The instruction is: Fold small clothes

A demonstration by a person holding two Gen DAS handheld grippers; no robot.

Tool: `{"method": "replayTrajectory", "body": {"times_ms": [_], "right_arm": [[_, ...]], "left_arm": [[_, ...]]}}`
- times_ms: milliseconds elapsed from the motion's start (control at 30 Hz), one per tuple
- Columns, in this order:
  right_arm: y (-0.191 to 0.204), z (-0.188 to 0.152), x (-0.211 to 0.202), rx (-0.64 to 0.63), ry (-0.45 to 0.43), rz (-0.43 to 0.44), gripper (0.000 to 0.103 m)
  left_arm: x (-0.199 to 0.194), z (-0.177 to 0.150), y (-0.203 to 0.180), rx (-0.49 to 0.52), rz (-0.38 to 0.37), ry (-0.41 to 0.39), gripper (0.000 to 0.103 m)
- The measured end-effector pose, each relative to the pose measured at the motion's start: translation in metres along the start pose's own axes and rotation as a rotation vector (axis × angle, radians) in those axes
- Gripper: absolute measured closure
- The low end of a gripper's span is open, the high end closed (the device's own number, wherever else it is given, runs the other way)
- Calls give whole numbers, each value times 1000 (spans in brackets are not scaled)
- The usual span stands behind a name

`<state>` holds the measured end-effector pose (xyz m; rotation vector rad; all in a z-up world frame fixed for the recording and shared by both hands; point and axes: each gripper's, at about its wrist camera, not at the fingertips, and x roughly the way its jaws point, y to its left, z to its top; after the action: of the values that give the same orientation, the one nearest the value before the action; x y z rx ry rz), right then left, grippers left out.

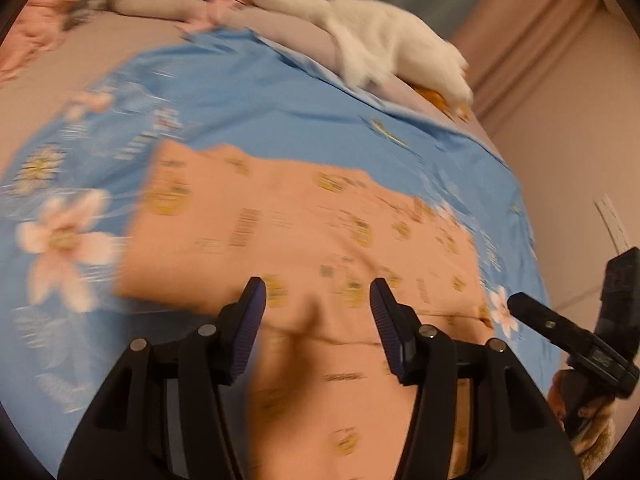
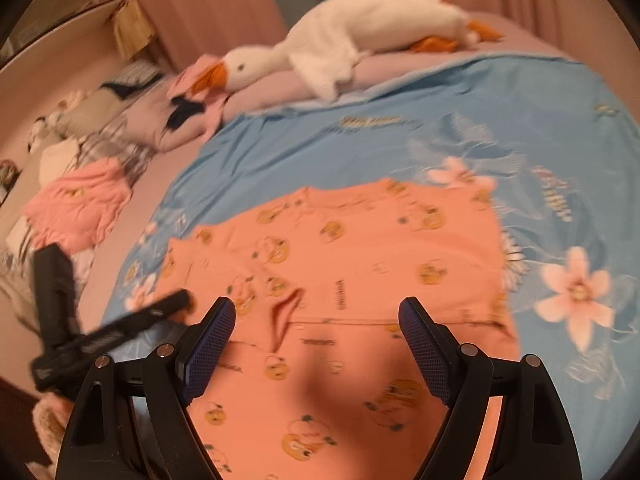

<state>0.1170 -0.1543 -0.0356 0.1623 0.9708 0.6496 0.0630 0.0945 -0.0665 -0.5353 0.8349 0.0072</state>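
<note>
My left claw (image 1: 318,300) and right claw (image 2: 318,322) both hang spread and empty over the shirt (image 2: 340,280), which lies flat on the blue sheet (image 2: 520,120). It looks light and limp; I'd pinch a hem corner.

Your bed (image 2: 120,216) carries a mauve sheet. Over it lies a blue floral spread (image 2: 320,136), flat, covering the near and middle part. On the spread lies the orange shirt (image 2: 360,248), duck print, spread out with a small fold near its middle seam. Along the far edge a white goose toy (image 2: 360,28) lies stretched on a mauve roll of bedding. Beside its beak, a pink and navy cloth (image 2: 192,100). Further left on the sheet, a crumpled pink garment (image 2: 80,204).
</note>
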Motion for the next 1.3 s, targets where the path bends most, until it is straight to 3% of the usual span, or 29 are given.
{"method": "replayTrajectory", "body": {"times_ms": [167,333,500,633,700,733,767,867,1100,1300], "right_arm": [[11,2,52,-17,141,113,19],[23,-4,100,-26,255,143,20],[40,-6,117,-82,290,144,26],[48,-4,124,-124,282,111,44],[50,-3,125,-162,260,61,72],[50,-1,125,-175,252,39,80],[49,0,124,-177,244,37,93],[50,5,111,-190,216,76,96],[53,41,52,-242,48,92,96],[35,77,26,-203,-50,39,96]], "left_arm": [[-22,-12,37,-57,140,-14,49],[-33,-23,63,-121,168,-6,49],[-41,-27,75,-164,178,-12,49],[-43,-28,78,-175,176,-14,48],[-43,-28,77,-172,180,-15,48],[-43,-28,77,-173,178,-14,48],[-43,-28,77,-172,176,-14,49],[-44,-28,78,-174,168,-18,49],[-42,-25,77,-203,159,-18,49],[-38,-20,67,-172,145,-11,49]]}}
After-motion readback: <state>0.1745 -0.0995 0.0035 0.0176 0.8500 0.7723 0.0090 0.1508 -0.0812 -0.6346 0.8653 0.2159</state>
